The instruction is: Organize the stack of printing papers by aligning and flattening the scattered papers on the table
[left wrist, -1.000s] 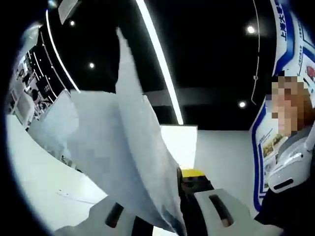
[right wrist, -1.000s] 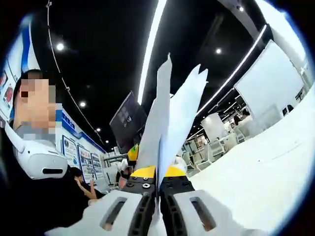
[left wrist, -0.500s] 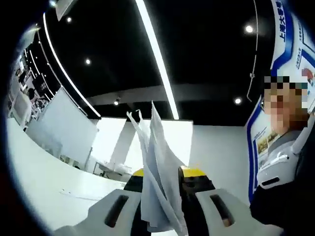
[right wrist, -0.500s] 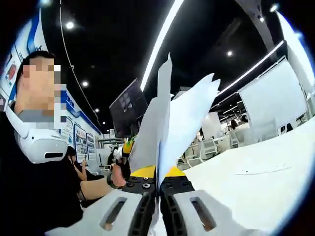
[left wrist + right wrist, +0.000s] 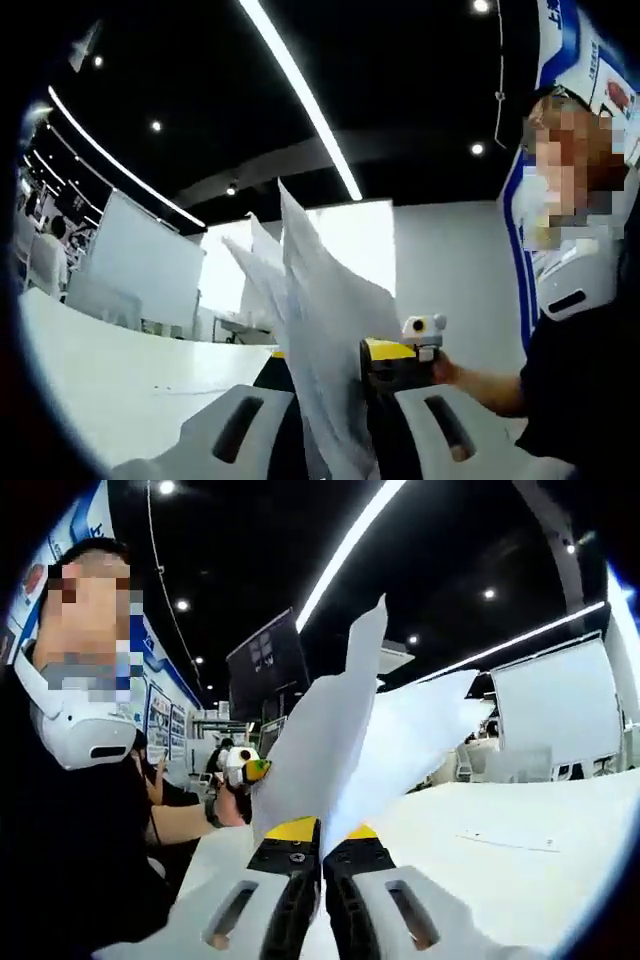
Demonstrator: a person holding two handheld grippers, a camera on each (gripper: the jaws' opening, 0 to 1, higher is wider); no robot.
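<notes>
Both views have dipped lower toward the white table point(image 5: 120, 380). Left gripper view: left gripper point(image 5: 335, 420) clamps a fanned sheaf of papers point(image 5: 320, 330), at least three sheets upright. Right gripper view: right gripper point(image 5: 322, 880) pinches papers too, two sheets splaying; one loose sheet point(image 5: 505, 839) lies on the table.

Dim hall, harsh ceiling strips

My papers point(image 5: 320, 330) look soft and slightly blurred (fisheye bends everything near the edges), while the light strip point(image 5: 300, 95) overhead glares and the white table point(image 5: 520, 850) nearly washes out.

dark ceiling point(image 5: 400, 90), long light strips point(image 5: 300, 95)
</notes>
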